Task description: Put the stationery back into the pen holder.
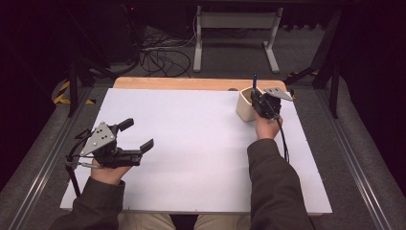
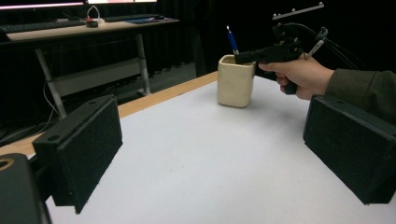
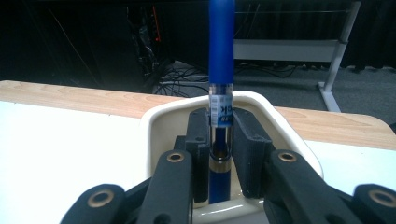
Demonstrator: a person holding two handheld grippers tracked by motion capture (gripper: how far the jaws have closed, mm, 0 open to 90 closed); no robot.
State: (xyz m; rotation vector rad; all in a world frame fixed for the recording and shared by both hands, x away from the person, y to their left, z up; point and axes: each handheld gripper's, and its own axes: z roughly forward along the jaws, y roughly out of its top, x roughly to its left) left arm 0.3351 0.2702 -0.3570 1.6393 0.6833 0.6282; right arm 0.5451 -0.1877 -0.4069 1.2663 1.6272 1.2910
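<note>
A blue pen [image 3: 221, 60] stands upright between the pads of my right gripper [image 3: 219, 154], which is shut on it over the mouth of a cream cup [image 3: 154, 121]. In the high view that right gripper [image 1: 258, 98] hangs above the cup [image 1: 245, 106] at the table's far right, the pen [image 1: 254, 80] sticking up. The left gripper view shows the cup [image 2: 235, 81] and pen [image 2: 231, 39] from the side. My left gripper [image 1: 135, 135] rests at the near left, open, nothing between its fingers [image 2: 81, 149].
A white sheet [image 1: 191, 143] covers the table, whose wooden far edge [image 1: 172, 83] shows behind it. Past the table are a white desk frame [image 1: 234, 28] and loose cables [image 1: 158, 55] on the floor.
</note>
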